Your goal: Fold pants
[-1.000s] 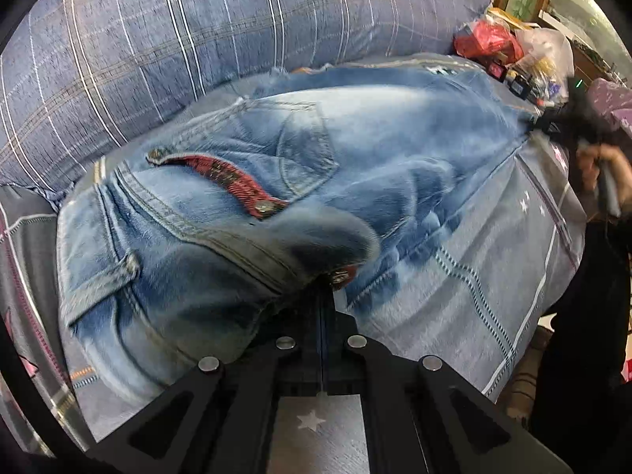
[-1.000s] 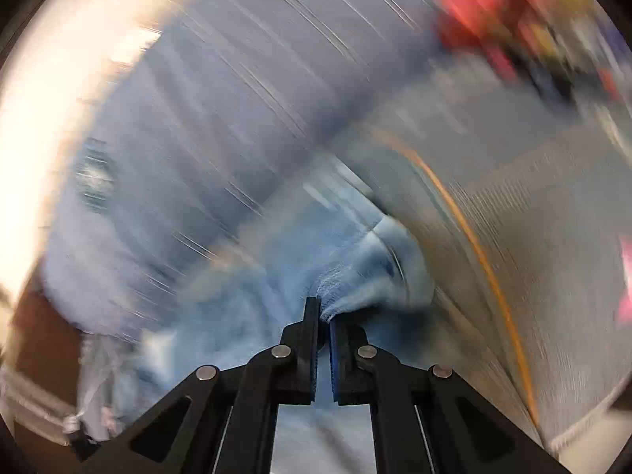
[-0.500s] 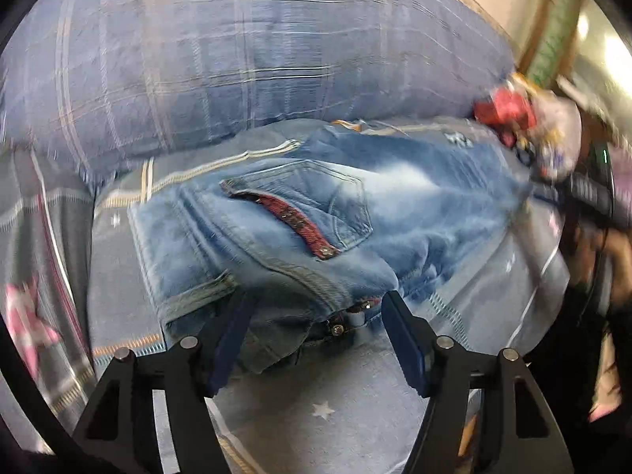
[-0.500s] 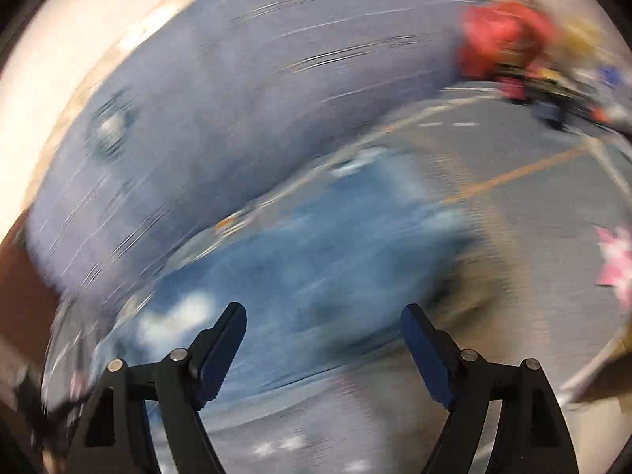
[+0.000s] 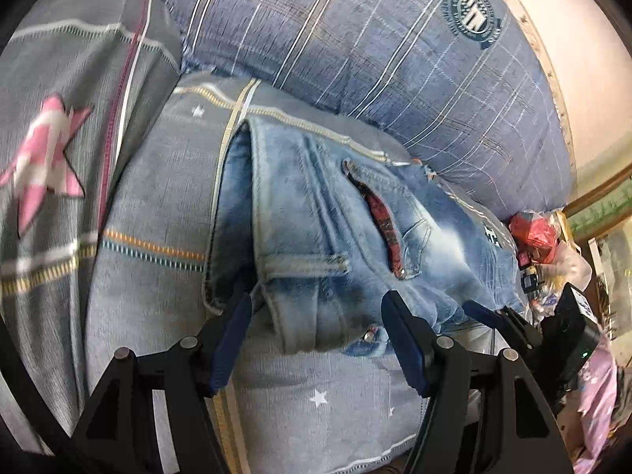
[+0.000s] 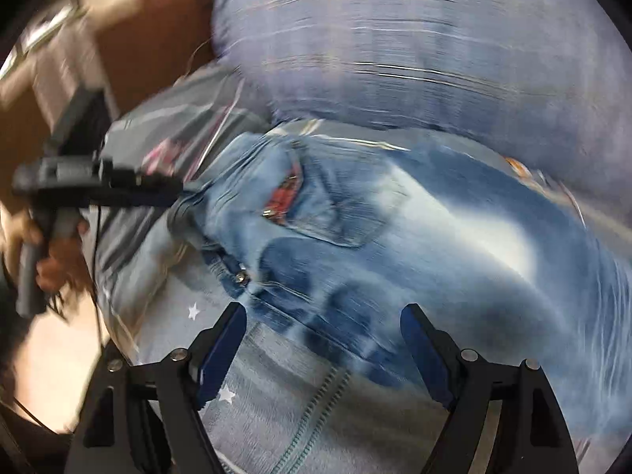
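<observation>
On the far left lies a grey bedspread [image 5: 75,63] with a pink star [image 5: 43,158] printed on it, and beside it a paler grey-blue sheet [image 5: 158,205] with small white stars and stitched stripes covers the bed. The jeans [image 5: 335,237] rest on that sheet, folded lengthwise, waistband toward the left and legs running off to the right. A back pocket [image 5: 391,217] with a red lining faces up, and a belt loop sits just below it.

The left gripper [image 5: 316,339] hangs over the near edge of the waistband with its jaws spread wide; the blue pads [image 5: 231,339] stand on either side of the denim without pressing it, and nothing is clamped. Its jaws have just been opening, with the waist corner lying loose between them.

Behind the jeans a large blue plaid pillow [image 5: 375,51] with a round crest leans against the wall. At the far right a red bag [image 5: 533,233] and small clutter sit at the bed's edge.

The right wrist view is blurred. The right gripper [image 6: 324,351] is also spread wide above the near fold of the jeans [image 6: 395,237], gripping nothing; its jaws too have just been opening. At the left of that view a hand [image 6: 47,260] holds the other gripper's handle.
</observation>
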Demonstrator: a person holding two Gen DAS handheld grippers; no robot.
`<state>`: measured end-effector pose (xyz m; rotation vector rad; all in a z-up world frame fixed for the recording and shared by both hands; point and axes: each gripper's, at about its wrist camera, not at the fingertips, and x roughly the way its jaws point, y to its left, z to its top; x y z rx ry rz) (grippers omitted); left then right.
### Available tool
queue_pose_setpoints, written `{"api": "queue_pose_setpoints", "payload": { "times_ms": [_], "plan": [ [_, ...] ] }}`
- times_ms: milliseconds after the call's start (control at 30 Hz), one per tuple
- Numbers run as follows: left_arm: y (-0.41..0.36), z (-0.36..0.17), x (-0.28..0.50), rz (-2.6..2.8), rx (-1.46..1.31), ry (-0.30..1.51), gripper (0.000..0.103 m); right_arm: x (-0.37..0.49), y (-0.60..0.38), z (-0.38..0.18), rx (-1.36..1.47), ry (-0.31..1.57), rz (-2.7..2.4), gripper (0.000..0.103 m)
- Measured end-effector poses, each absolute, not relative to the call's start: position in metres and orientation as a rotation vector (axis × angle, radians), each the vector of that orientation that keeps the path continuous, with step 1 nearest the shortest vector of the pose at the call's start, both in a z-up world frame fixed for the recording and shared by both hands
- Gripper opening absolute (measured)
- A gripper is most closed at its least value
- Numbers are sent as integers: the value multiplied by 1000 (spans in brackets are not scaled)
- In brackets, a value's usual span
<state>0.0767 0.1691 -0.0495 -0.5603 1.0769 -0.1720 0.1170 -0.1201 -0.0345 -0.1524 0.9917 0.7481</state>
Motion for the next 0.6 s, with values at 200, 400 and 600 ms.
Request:
{"api": "queue_pose_setpoints", "payload": {
  "times_ms": [200,400,600],
  "plan": [
    [159,-62,88,-144,-554,1089,17,125,-94,-62,-272,1038,730,64],
    [158,-5,96,-190,-458,930,16,125,-105,-38,-178,986,696,13],
    [177,11,90,-167,-386,931,16,116,-91,-12,-148,943,767,13]
  ]
}}
